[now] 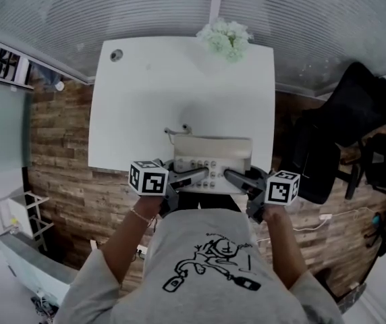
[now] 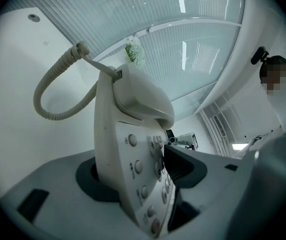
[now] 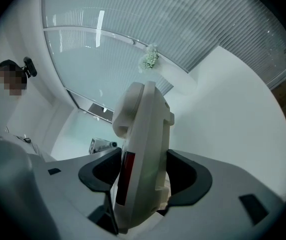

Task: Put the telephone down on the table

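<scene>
One beige telephone at the white table's near edge, left gripper clamped across its keypad end, right gripper clamped across the other end, coiled cord looping away, flowers at the far edge.
</scene>
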The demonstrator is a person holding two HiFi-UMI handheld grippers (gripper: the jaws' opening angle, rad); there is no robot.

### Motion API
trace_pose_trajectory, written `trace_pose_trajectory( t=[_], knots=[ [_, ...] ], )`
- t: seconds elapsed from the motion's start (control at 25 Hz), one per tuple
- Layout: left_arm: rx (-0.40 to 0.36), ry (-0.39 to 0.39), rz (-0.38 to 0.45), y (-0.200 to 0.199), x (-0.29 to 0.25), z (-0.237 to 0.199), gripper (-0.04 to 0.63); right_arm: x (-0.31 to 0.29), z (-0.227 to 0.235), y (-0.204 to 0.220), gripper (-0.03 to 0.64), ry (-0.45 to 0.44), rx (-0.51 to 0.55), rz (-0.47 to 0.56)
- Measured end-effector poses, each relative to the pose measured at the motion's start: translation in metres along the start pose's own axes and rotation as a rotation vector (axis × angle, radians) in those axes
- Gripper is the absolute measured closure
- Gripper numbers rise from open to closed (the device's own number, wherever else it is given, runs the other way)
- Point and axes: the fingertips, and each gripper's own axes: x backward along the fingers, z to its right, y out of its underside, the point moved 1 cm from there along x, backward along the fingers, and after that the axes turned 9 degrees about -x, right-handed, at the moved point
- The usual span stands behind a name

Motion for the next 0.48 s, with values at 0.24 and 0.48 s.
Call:
trace_pose_trajectory(
  t=[0.24,0.48],
  knots=[
    [-0.002,-0.032,-0.026,0.003,-0.016,-0.029,0.305,-0.009,0.029,-0.008,0.319,-0.002,-0.027,0.007],
    [-0.018,-0.065,-0.061,0.010,-0.032,-0.057,0.278,-0.017,0.057,-0.013,0.319,0.008,-0.045,0.010]
  ],
)
